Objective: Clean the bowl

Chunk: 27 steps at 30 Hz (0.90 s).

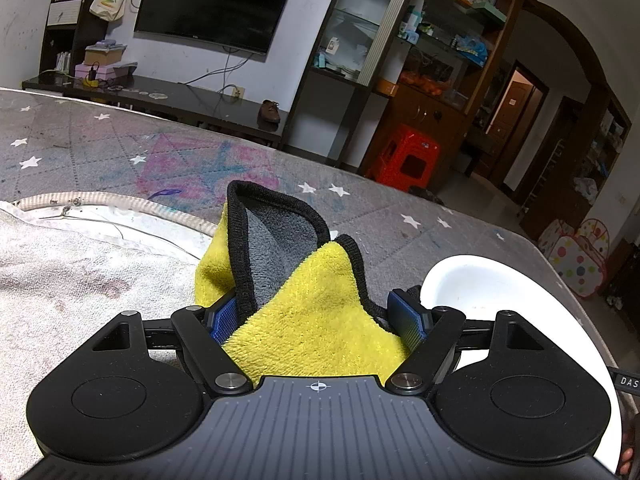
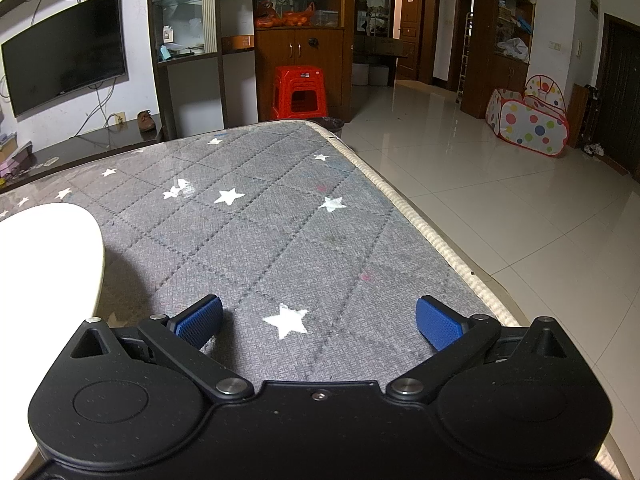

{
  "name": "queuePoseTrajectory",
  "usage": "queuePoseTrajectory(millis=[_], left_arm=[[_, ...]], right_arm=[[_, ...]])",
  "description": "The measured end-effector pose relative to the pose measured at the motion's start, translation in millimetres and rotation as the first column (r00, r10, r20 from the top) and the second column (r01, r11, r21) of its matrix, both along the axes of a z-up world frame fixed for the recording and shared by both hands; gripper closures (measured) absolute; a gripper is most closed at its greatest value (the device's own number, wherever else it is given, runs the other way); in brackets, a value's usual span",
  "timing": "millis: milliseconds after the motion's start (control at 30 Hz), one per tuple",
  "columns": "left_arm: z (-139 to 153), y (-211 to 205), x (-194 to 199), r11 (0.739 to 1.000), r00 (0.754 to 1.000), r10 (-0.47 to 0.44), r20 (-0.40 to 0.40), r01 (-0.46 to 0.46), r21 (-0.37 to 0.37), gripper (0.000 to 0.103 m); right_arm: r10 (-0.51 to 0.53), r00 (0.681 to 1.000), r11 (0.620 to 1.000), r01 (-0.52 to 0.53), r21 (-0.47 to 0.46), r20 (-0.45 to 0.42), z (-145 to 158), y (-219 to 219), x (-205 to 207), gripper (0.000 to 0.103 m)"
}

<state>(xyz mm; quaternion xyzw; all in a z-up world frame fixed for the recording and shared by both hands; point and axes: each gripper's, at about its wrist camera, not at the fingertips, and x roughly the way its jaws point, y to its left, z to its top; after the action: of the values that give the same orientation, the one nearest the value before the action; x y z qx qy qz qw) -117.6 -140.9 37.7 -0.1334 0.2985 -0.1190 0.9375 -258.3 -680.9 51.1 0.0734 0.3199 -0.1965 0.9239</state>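
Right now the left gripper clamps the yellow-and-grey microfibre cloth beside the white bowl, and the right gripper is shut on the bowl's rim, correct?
Not quite. The right gripper is open and empty over the grey star-patterned table cover, as the right wrist view shows. The left gripper does clamp the yellow-and-grey microfibre cloth beside the white bowl.

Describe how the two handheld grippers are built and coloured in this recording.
Both the left gripper and right gripper share a black body with two round side discs, angled black linkage arms with silver pivot bolts, and blue textured pads. The left's ribbed grey top carries a white crosshair mark.
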Motion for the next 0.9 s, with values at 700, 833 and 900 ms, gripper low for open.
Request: queuePoseTrajectory(millis=[700, 833, 900], left_arm=[[3.0, 0.0, -0.8, 1.000, 1.000, 0.000, 0.000, 0.000, -0.005, 0.025], [2.9, 0.7, -0.8, 1.000, 1.000, 0.000, 0.000, 0.000, -0.005, 0.025], [3.2, -0.1, -0.7, 1.000, 1.000, 0.000, 0.000, 0.000, -0.005, 0.025]], right_arm=[[0.000, 1.000, 1.000, 0.000, 0.000, 0.000, 0.3, 0.1, -0.1, 0.000], [0.000, 1.000, 1.000, 0.000, 0.000, 0.000, 0.3, 0.0, -0.1, 0.000], [0.000, 1.000, 1.000, 0.000, 0.000, 0.000, 0.3, 0.0, -0.1, 0.000]])
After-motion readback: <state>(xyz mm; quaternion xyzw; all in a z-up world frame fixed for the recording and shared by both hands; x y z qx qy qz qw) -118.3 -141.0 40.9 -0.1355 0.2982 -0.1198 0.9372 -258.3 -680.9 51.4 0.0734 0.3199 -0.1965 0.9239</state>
